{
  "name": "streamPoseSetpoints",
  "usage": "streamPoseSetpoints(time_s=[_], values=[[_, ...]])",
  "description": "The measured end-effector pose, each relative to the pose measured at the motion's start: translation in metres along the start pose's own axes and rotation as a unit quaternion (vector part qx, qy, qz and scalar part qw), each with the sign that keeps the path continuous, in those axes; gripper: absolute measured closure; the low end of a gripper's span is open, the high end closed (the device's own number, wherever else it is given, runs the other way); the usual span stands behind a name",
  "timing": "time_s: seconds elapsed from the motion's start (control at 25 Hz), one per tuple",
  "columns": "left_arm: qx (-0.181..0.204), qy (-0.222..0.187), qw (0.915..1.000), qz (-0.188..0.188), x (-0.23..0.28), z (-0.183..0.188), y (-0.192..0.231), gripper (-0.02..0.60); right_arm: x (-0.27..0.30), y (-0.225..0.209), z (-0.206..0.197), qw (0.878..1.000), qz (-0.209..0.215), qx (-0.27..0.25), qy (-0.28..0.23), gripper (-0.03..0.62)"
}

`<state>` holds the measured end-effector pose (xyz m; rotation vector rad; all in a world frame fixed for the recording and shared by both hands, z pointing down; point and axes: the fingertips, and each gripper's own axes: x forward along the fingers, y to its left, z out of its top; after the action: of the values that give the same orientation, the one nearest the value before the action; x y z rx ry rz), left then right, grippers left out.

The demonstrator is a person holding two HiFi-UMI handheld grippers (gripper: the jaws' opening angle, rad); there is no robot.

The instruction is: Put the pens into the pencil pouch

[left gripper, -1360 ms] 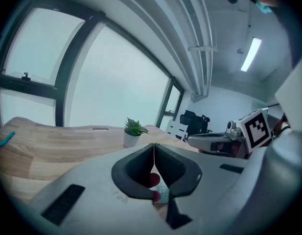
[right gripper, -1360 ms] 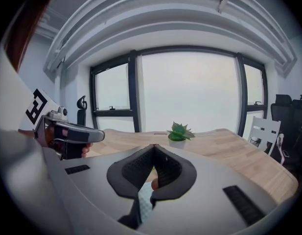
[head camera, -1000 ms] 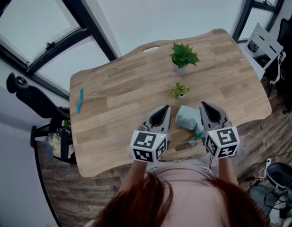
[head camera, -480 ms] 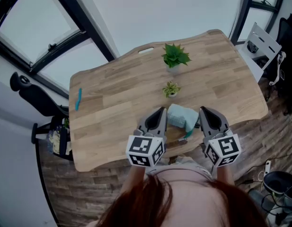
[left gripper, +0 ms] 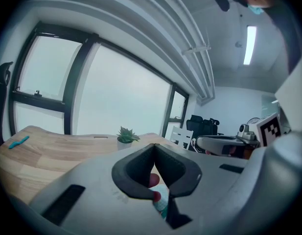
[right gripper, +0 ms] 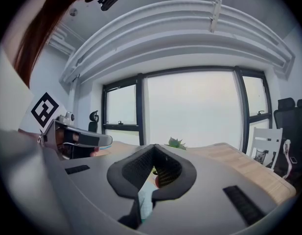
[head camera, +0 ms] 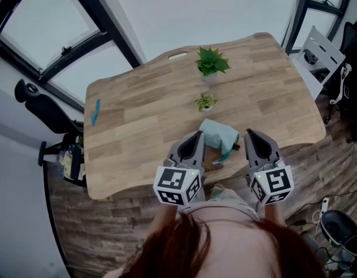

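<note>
Head view: both grippers are held side by side over the near edge of the wooden table (head camera: 137,132), pointing away from the person. Left gripper (head camera: 199,135) is clenched, tips pressed together w/ nothing gripped. Right gripper (head camera: 250,133) is the same: its own view shows the pads meeting at the tip, empty.

Pencil pouch (head camera: 219,133) is pale teal and lies on the table btw the two grippers' tips. From above, contact can't be judged. In both gripper views it shows only as a pale teal strip low in the gap behind the closed tips.

A thin teal pen (head camera: 227,150) sits at the pouch's near edge; can't tell if its end is inside. A darker pen-like piece (head camera: 216,165) lies just nearer the table edge. A blue pen (head camera: 95,112) lies well apart, by the table's far-left edge.

Small plant (head camera: 205,102) stands just beyond the pouch, and a bigger plant (head camera: 210,62) stands further back, near the far edge.

Print: each gripper's marker cube (head camera: 178,184) carries b/w square patterns. No letters or brand legible on the pouch or pens.

Black chair (head camera: 39,112) stands left of the table, white chair (head camera: 326,54) to the right.
</note>
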<state>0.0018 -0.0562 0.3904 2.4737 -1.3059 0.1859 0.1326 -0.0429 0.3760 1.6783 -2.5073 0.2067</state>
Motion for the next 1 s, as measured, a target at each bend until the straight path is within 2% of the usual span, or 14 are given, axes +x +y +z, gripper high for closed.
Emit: streamPoseSetpoints(time_s=[0.36, 0.72, 1.0], values=[[0.004, 0.019, 0.9998, 0.002, -0.013, -0.018, -0.015, 0.578, -0.012, 0.0, -0.001, 1.0, -0.002, -0.007, -0.008, 0.594], [0.022, 0.001, 0.9997, -0.012, -0.008, 0.003, 0.001, 0.578, 0.0, 0.008, 0.008, 1.0, -0.02, -0.021, -0.012, 0.594], [0.024, -0.003, 0.9982, -0.056, 0.005, 0.007, -0.003, 0.578, 0.005, 0.002, 0.008, 0.999, -0.043, -0.022, -0.005, 0.595]])
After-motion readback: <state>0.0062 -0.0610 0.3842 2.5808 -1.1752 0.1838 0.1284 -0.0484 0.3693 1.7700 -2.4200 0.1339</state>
